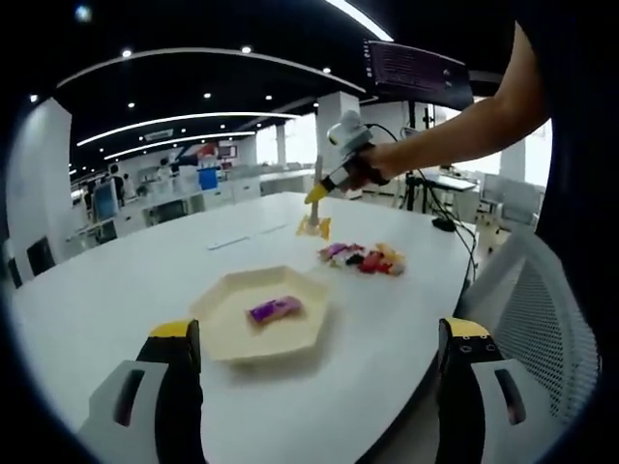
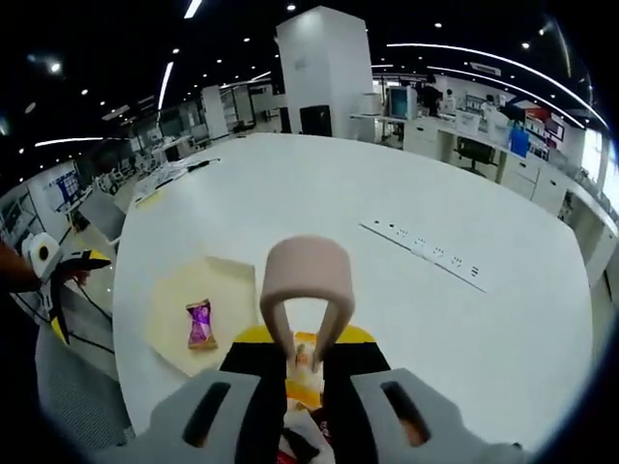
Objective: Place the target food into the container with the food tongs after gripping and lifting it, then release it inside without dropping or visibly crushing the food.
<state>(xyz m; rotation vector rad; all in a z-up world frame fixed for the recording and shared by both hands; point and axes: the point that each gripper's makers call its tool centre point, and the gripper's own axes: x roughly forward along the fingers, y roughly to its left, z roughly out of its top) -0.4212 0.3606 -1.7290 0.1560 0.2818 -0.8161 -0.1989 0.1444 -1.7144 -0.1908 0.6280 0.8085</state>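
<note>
- Left gripper [image 1: 319, 372]: jaws spread wide, holding nothing, hovering at the near edge of the white table [image 1: 116, 280].
- Right gripper [image 2: 308, 387]: jaws drawn close together, clamped on the pink food tongs [image 2: 308, 290], whose looped end stands up between them. In the left gripper view this gripper [image 1: 340, 169] is held by a hand [image 1: 372, 162] above the far part of the table.
- Tongs tips: close together, pinching a small yellow-orange food piece [image 2: 307, 360]; in the left gripper view it [image 1: 313, 227] hangs just above the table, left of the pile.
- Container [image 1: 227, 333]: a cream hexagonal tray, near the left gripper and well apart from the held piece. A purple wrapped sweet [image 1: 275, 309] lies inside it.
- Food pile [image 1: 366, 258]: mixed wrapped pieces on the table, beyond the tray to the right.
- Hard to make out: what kind of food the held piece is; the right gripper's jaws hide its lower part.
</note>
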